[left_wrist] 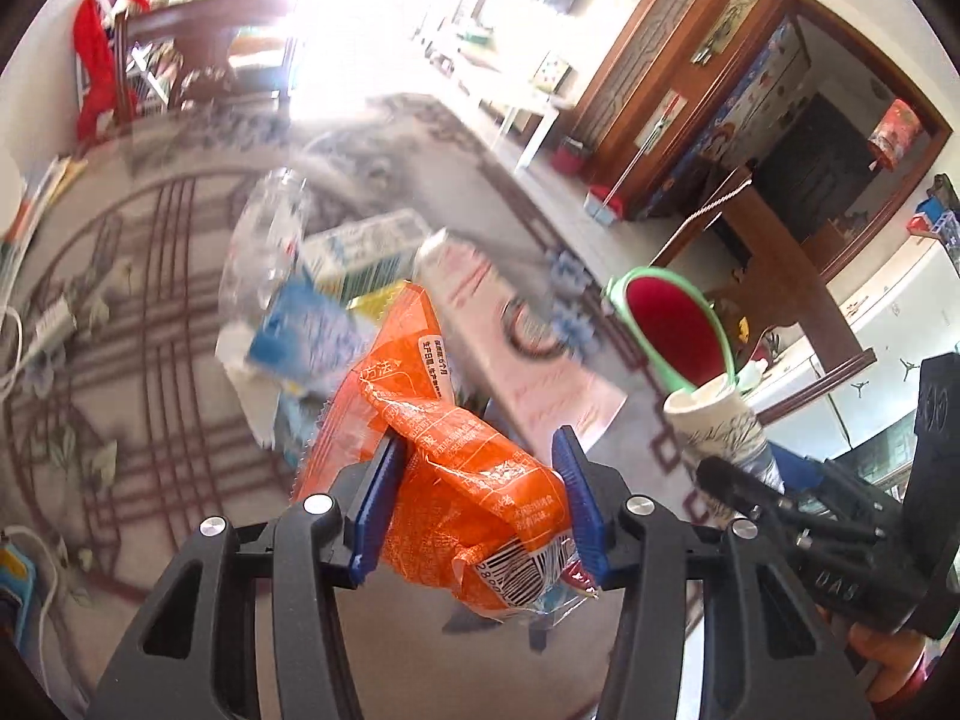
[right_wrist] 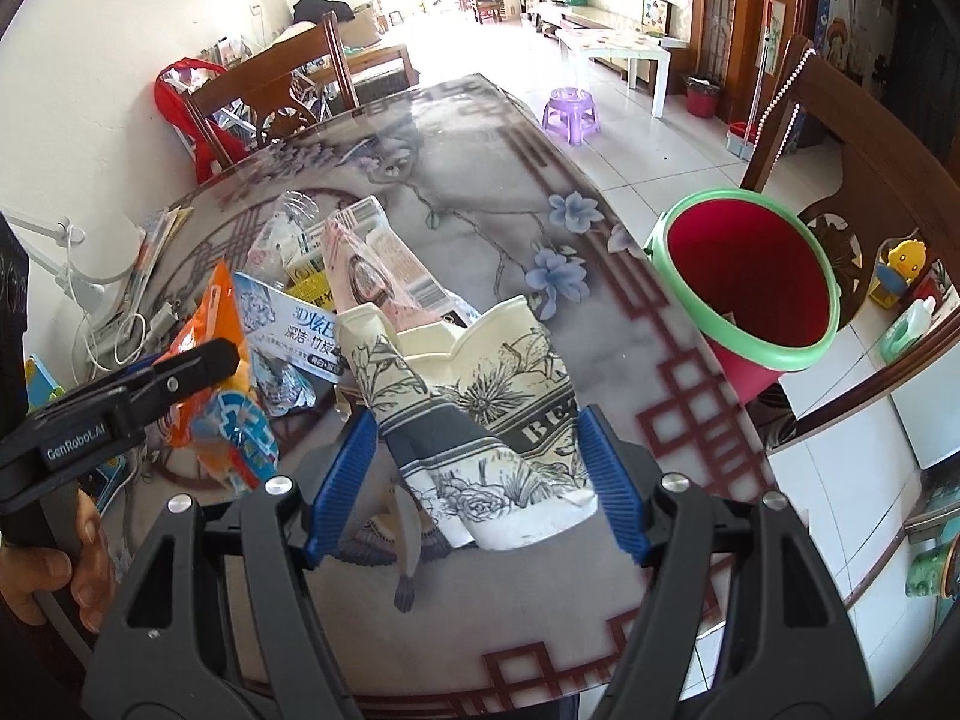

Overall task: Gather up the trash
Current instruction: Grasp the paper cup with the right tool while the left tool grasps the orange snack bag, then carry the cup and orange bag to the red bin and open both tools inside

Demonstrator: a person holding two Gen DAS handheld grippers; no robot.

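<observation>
Over a glass-topped worktop [right_wrist: 456, 138] printed with flowers and red lattice, the left tongs [left_wrist: 480, 498] pinch a crumpled orange snack wrapper [left_wrist: 456, 450] between blue pads; the bag carries white Chinese print and a barcode at its lower end, where the digits "289" can be made out. The right tongs [right_wrist: 480, 480] clamp a squashed paper cup [right_wrist: 474, 414], cream with black line drawings of flowers and a dark band lettered "BE", the remainder hidden by a fold. The cup's rim is torn and buckled. The body of the left tool, seen from the right wrist camera, bears the mark "GenRobot.AI", and a hand [right_wrist: 78, 564] grips its handle. Behind both items lies a heap of litter: a clear plastic bottle [left_wrist: 264, 240], a pale pink carton [left_wrist: 510, 348] and a blue-and-white packet [right_wrist: 288, 324] marked "3D". A red bin with a green rim [right_wrist: 750, 288] stands off the worktop's right edge, beside a wooden chair [right_wrist: 852, 138].
</observation>
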